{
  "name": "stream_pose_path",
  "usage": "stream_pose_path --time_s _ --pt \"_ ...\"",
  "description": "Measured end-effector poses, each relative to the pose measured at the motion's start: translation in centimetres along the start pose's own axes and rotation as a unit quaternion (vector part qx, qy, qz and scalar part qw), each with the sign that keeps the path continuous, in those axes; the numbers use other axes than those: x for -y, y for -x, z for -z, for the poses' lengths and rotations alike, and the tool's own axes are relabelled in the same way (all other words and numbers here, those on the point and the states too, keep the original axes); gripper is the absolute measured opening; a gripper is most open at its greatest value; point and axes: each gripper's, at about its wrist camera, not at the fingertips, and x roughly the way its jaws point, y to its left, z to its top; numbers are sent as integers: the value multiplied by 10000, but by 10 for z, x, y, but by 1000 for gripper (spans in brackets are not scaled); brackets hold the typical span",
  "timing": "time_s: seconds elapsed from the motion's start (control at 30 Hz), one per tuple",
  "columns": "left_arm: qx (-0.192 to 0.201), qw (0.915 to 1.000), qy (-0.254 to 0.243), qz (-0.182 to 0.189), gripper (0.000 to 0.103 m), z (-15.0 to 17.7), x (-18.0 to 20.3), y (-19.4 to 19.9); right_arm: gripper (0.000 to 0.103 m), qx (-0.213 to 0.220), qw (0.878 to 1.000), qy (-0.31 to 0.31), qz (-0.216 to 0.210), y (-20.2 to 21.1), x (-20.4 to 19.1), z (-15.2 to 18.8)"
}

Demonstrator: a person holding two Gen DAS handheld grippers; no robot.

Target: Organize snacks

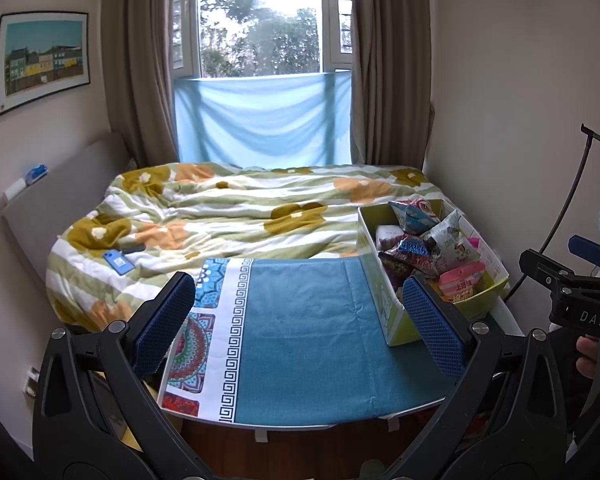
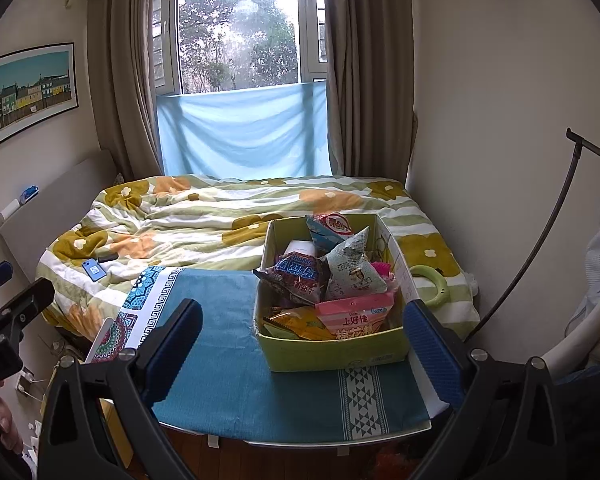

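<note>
Left wrist view: my left gripper hangs with jaws spread wide and empty over the bench draped in teal cloth. The yellow-green cardboard box heaped with snack packets sits at the bench's far right corner, just beside my right-hand pad. Risk: that pad could clip the box wall on any sideways approach and push the box toward the right edge.

Right wrist view: my right gripper is also released, jaws wide, holding nothing; the box lies between the pads, nearer the right one. The grey-white crinkly packet and the dark red-blue foil packet ride above the rim, loosely stacked. Risk: pulling one may drag neighbours out onto the flowered quilt. Foil likely slips under a shallow pinch. The pink flat packet lies at the near wall.
</note>
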Motion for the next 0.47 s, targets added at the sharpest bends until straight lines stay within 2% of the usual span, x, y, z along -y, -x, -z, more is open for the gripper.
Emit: stream_pose_path --time_s 0.47 --pt "121 9998 124 -22 103 -2 -7 1 100 -25 10000 -5 5 -1 -4 0"
